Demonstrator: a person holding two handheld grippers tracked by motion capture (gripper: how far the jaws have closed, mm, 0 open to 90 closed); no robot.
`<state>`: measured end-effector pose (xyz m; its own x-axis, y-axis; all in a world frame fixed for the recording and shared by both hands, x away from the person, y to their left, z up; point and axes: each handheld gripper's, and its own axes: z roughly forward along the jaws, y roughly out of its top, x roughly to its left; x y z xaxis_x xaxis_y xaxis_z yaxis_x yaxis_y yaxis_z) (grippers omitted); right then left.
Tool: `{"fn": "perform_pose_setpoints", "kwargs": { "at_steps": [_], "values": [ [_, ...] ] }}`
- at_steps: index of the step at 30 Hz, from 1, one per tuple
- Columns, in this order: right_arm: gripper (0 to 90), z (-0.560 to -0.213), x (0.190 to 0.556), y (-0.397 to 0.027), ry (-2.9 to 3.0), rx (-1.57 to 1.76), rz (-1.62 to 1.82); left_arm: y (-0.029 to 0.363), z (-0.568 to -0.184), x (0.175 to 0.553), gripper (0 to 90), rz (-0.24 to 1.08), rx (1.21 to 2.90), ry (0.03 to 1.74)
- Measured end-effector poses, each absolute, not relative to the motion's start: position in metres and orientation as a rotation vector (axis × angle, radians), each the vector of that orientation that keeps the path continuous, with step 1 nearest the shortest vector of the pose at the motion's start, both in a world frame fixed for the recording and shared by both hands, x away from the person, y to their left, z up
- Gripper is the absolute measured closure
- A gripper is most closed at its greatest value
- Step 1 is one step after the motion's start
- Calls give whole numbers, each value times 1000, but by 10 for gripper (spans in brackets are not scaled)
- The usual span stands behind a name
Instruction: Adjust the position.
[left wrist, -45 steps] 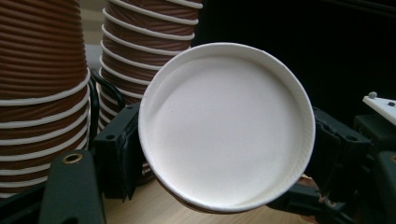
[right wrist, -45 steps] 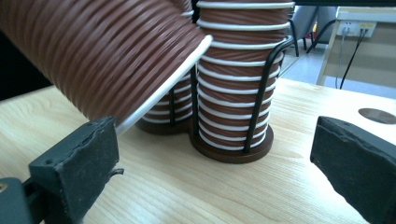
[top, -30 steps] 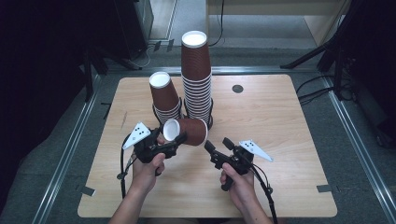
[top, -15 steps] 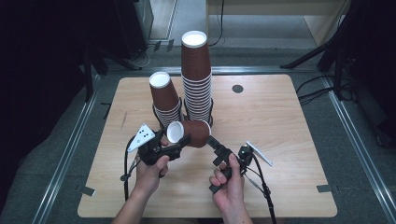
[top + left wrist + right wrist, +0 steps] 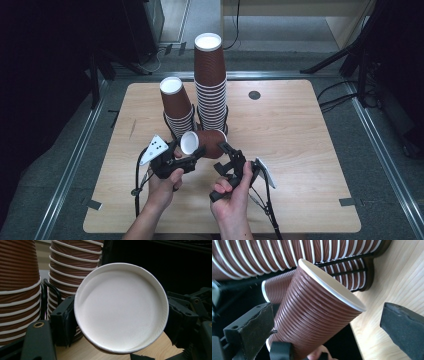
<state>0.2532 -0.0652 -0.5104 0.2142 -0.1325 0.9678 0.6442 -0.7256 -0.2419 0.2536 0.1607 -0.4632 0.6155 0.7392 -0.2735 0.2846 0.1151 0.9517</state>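
A single brown ribbed paper cup (image 5: 207, 142) lies on its side above the table, just in front of the two stacks. Its white base (image 5: 121, 307) faces my left gripper's camera. My left gripper (image 5: 191, 153) is shut on the cup near the base, with one black jaw on each side of it. My right gripper (image 5: 228, 151) is at the cup's mouth end. In the right gripper view the cup (image 5: 312, 312) slants between widely spread jaws; the right gripper (image 5: 325, 327) is open, and its right jaw stands well off the rim.
A tall stack of upturned brown cups (image 5: 210, 82) and a shorter leaning stack (image 5: 177, 107) stand in a black wire holder (image 5: 367, 272) at mid-table, right behind the grippers. A round dark hole (image 5: 254, 95) sits at the back. Bare wood (image 5: 305, 150) spreads to the right.
My right gripper has moved left and forward to the cup's mouth end and rolled over. The left gripper has kept hold of the cup and tipped it slightly.
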Motion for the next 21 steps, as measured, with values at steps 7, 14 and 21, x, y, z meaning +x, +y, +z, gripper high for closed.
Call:
{"fn": "perform_pose_setpoints", "kwargs": {
  "at_steps": [7, 14, 21],
  "values": [
    [0, -517, 256, -56, -403, -1849, -1540, 157, -466, 253, 232, 421, 1478, 913],
    [0, -524, 261, -55, -335, -1821, -1544, 151, -467, 250, 233, 442, 1508, 897],
    [0, -525, 267, -52, -265, -1812, -1502, 148, -467, 248, 236, 472, 1524, 891]
  ]
}}
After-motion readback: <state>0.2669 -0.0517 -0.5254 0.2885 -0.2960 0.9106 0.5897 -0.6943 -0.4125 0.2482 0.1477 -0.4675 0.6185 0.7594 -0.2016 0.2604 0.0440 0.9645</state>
